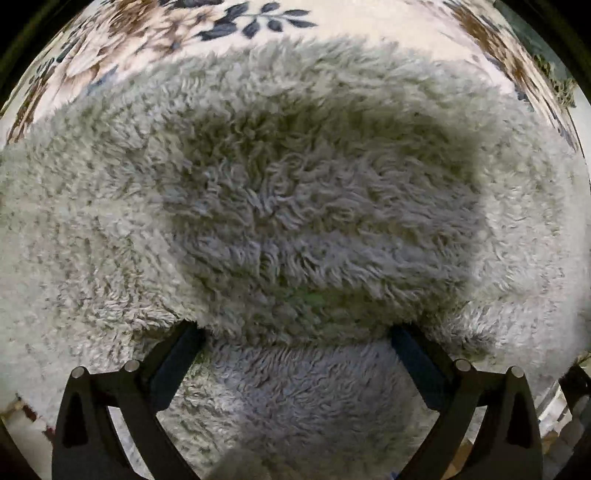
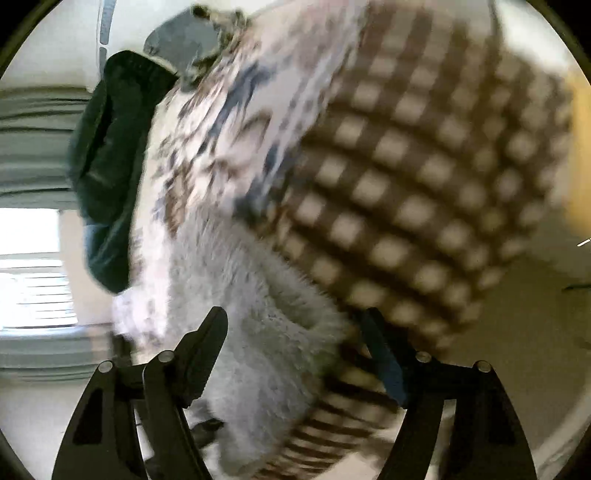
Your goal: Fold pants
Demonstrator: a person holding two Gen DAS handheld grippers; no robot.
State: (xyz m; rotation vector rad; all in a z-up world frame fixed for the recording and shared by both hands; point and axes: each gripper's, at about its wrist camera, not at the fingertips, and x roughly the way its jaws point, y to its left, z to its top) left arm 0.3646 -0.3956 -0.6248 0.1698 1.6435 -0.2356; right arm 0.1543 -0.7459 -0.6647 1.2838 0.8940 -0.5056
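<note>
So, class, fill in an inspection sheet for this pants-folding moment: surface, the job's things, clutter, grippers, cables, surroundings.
Surface: floral bedspread, cream with brown and blue flowers, under the garment.
Job's things: fleece pants, fluffy grey-white side up in the left wrist view; brown checked outer side shows in the blurred right wrist view.
Clutter: dark green garment beside the bedspread.
Grippers: left gripper jaws wide, fleece bulging between them; right gripper jaws apart, fabric between them, grip unclear.
Cables: nothing seen.
Surroundings: bright window with blinds; pale wall.
</note>
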